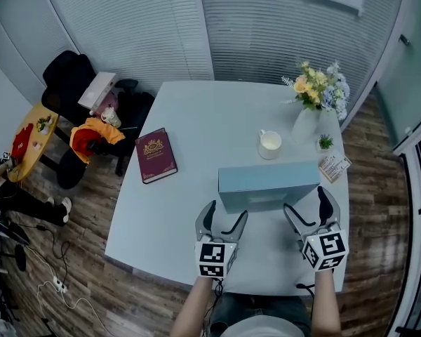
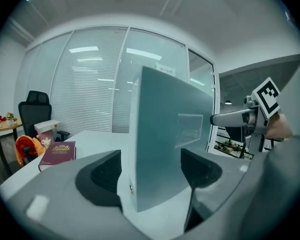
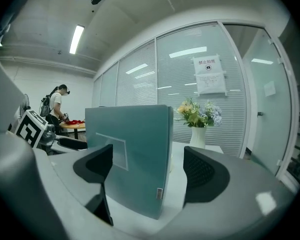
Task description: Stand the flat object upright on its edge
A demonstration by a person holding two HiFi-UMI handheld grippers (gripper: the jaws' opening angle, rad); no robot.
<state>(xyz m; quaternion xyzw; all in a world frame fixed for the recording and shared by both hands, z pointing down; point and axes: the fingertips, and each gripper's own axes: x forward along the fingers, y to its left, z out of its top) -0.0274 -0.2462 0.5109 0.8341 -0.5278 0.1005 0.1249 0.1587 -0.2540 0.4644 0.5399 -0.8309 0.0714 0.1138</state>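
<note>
A flat teal box (image 1: 266,184) stands upright on its long edge on the pale table (image 1: 196,118), near the front edge. My left gripper (image 1: 226,213) is open just in front of the box's left end. In the left gripper view that end of the box (image 2: 170,149) rises between the two dark pads (image 2: 104,175), with a gap on each side. My right gripper (image 1: 306,201) is open at the box's right end. In the right gripper view the box's corner (image 3: 130,154) sits between its pads (image 3: 204,173), and neither pad touches it.
A maroon book (image 1: 156,155) lies at the table's left edge. A white mug (image 1: 270,144), a vase of flowers (image 1: 312,97), a tiny potted plant (image 1: 325,142) and a packet (image 1: 335,166) stand behind and right of the box. A black chair (image 1: 74,83) with clutter is left.
</note>
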